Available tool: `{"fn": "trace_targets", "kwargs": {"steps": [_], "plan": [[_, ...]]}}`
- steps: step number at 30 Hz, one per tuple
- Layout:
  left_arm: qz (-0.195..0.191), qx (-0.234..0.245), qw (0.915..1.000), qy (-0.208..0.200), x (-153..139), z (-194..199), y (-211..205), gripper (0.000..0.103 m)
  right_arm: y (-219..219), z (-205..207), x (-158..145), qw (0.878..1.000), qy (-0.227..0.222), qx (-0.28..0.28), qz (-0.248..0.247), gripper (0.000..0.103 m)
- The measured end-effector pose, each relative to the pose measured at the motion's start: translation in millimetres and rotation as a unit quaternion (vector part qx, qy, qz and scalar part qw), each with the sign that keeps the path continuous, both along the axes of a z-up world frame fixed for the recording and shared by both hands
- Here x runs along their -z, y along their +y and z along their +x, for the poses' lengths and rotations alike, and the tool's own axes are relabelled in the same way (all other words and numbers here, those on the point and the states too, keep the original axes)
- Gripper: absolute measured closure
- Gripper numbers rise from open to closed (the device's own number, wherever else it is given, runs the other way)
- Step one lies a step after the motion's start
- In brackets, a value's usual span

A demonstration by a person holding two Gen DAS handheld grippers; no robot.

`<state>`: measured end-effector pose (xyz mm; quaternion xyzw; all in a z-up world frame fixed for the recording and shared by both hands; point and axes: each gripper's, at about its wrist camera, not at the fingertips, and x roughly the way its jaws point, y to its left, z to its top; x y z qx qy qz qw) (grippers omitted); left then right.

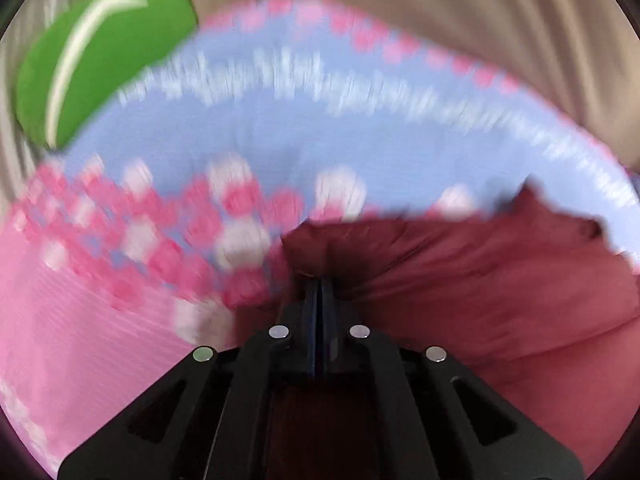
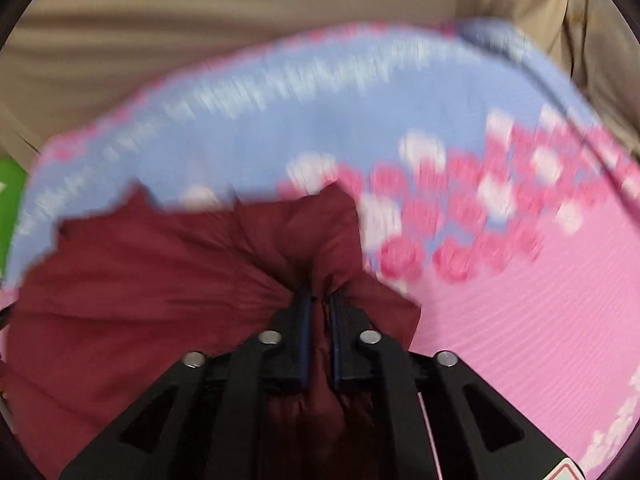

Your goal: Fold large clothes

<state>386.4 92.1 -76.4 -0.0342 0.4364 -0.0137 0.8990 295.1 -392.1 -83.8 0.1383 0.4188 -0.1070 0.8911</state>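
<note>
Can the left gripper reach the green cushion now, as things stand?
Probably not now. The left gripper is shut on the maroon garment, so it is occupied. The green cushion lies apart, beyond the mat, with nothing between.

Left gripper [image 1: 318,284]: matte black, angular linkage arms with slot-shaped cutouts, 4 round silver pins across the top, and dark blue pads on its thin fingers. Right gripper [image 2: 319,300]: the same black build, 4 silver pins, blue-edged pads, plus a red-and-white label corner at its lower right.
</note>
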Motion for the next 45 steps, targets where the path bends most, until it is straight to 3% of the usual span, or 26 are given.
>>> {"fn": "trace_targets", "kwargs": {"steps": [3,6,8,10,12,15,16,18,21,26,27,31,34,35,38,40,43,45], "plan": [[0.015,-0.018,0.9995,-0.022,-9.7,-10.1,3.1,0.095,1.5,-10.8,-18.2,0.999,-0.015,0.028,-0.028,0.091],[0.027,-0.05,0.9966,-0.059,-38.1,-40.9,10.2,0.066,13.8,-45.1,-54.5,0.995,-0.06,0.047,-0.069,0.089],[0.031,-0.04,0.9937,-0.1,-62.9,-73.4,2.9,0.065,34.2,-67.3,-75.0,0.992,-0.089,0.031,-0.088,0.085],[0.039,-0.006,0.9915,-0.124,-80.7,-102.8,-15.7,0.065,69.5,-90.2,-92.1,0.99,-0.112,-0.023,-0.077,0.085],[0.024,0.062,0.9898,-0.126,-86.3,-131.7,-44.3,0.065,108.0,-104.2,-94.2,0.988,-0.111,-0.09,-0.052,0.085],[0.001,0.167,0.9829,-0.078,-62.5,-161.4,-94.8,0.065,178.1,-124.4,-73.8,0.973,-0.082,-0.217,0.003,0.085],[0.003,0.181,0.9812,-0.066,-53.3,-167.1,-103.4,0.065,194.6,-128.7,-62.9,0.967,-0.065,-0.246,0.016,0.086],[0.027,0.2,0.9784,-0.046,-28.3,-181.4,-121.9,0.065,212.7,-135.8,-44.2,0.962,-0.045,-0.268,0.009,0.097],[0.049,0.188,0.9802,-0.04,-9.5,-191.8,-113.0,0.063,192.9,-145.5,-24.1,0.974,-0.027,-0.221,-0.035,0.098],[0.071,0.106,0.9914,-0.029,-1.7,-189.5,-52.8,0.06,90.4,-177.9,-12.8,0.996,-0.009,-0.088,-0.011,0.101],[0.075,0.091,0.9926,-0.028,0.4,-188.4,-41.8,0.053,74.0,-183.9,-8.3,0.998,-0.003,-0.061,-0.02,0.101],[0.087,0.024,0.9956,-0.023,9.0,-186.3,-4.3,0.049,37.2,-201.6,2.0,0.999,0.005,-0.017,-0.029,0.103],[0.045,-0.007,0.9989,-0.013,1.8,-184.2,19.9,0.05,38.6,-199.9,-9.7,0.997,0.009,0.025,-0.067,0.099],[0.041,-0.007,0.9989,-0.021,-5.8,-185.6,20.6,0.051,43.5,-196.6,-19.7,0.997,-0.003,0.025,-0.075,0.089],[0.051,0.003,0.997,-0.057,-28.4,-182.4,8.7,0.052,63.2,-179.1,-51.8,0.997,-0.051,-0.019,-0.058,0.089],[0.05,0.017,0.9961,-0.07,-35.9,-175.7,-5.1,0.051,80.0,-156.1,-59.4,0.994,-0.061,-0.043,-0.079,0.089],[0.059,0.027,0.9966,-0.051,-21.9,-153.2,-22.7,0.05,82.7,-123.9,-40.3,0.994,-0.024,-0.036,-0.099,0.091],[0.069,0.019,0.9969,-0.033,-3.3,-139.9,-21.5,0.049,62.9,-103.8,-12.6,0.995,0.01,-0.011,-0.097,0.102]]}}
